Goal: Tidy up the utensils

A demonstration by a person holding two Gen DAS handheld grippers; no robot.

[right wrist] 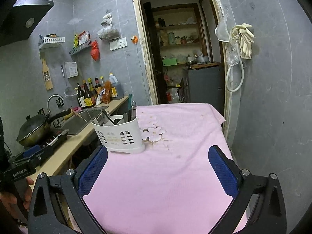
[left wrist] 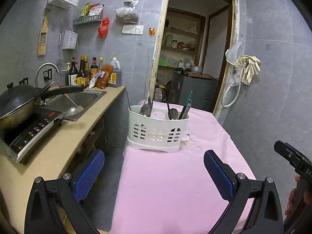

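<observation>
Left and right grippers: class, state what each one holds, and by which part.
Nothing is held. The left gripper and right gripper are both open over the pink cloth-covered table, short of the white plastic utensil caddy.

Utensil [left wrist: 169,110] heads hidden inside caddy [left wrist: 156,130]

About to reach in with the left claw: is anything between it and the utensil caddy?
Nothing visible. Only bare pink cloth lies between the open left claw and the white caddy, which stands ahead, near the table's left edge.
</observation>
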